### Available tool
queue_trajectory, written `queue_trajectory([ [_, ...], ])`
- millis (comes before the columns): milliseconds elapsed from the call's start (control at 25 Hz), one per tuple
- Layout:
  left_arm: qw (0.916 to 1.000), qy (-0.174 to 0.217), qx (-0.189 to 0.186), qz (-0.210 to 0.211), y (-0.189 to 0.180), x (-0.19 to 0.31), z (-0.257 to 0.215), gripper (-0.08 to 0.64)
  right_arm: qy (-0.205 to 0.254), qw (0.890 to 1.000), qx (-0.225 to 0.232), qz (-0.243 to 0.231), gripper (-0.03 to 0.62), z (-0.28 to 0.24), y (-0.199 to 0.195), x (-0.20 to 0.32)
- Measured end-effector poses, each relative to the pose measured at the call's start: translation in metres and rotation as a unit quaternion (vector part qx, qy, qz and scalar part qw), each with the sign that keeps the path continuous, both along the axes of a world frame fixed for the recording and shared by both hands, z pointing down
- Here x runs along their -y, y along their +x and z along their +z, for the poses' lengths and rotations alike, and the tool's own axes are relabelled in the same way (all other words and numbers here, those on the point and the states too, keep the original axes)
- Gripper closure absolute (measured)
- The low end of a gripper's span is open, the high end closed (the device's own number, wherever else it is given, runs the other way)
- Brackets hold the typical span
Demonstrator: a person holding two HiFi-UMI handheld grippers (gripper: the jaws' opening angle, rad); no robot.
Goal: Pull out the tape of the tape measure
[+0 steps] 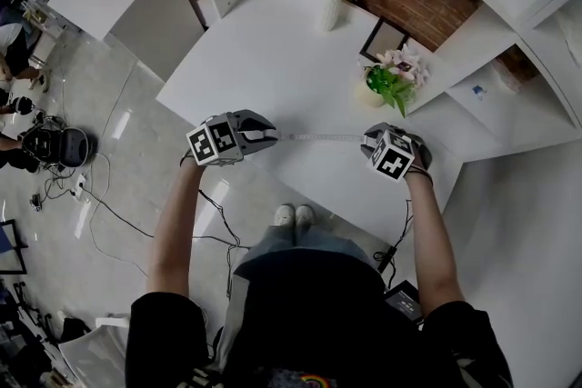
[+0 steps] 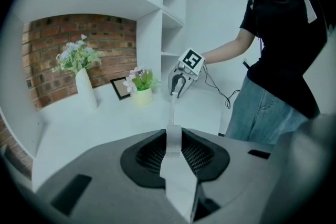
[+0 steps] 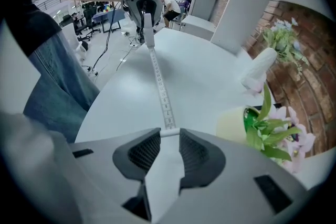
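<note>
A white tape measure case sits between the jaws of my left gripper, which is shut on it. Its tape runs taut over the white table to my right gripper. In the right gripper view, the tape's white end tab is pinched at the tips of my right gripper, and the printed tape leads away to the left gripper. In the head view the left gripper hangs at the table's near left edge.
A white vase of flowers stands at the table's back. A potted plant and a picture frame are behind the right gripper. White shelves rise at the right. Cables lie on the floor to the left.
</note>
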State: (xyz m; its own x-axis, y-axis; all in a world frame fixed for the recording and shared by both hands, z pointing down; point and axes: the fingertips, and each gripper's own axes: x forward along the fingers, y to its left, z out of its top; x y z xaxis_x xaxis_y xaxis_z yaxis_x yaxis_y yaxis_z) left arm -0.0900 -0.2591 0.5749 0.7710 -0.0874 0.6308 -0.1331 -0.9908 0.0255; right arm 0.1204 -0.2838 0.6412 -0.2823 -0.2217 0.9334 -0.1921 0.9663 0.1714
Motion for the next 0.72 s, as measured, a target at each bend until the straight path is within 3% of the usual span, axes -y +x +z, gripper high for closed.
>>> queue_trajectory([
  [480,0.9978,0.001,0.061,0.024,0.004,0.034,0.038,0.472,-0.051,0.999,0.005,-0.007,0.48,0.045,-0.018,0.028],
  [720,0.9967,-0.004,0.074,0.032,0.004,0.041,0.051,0.472,-0.073,0.997,0.015,0.017,0.479,0.055,-0.024,0.034],
])
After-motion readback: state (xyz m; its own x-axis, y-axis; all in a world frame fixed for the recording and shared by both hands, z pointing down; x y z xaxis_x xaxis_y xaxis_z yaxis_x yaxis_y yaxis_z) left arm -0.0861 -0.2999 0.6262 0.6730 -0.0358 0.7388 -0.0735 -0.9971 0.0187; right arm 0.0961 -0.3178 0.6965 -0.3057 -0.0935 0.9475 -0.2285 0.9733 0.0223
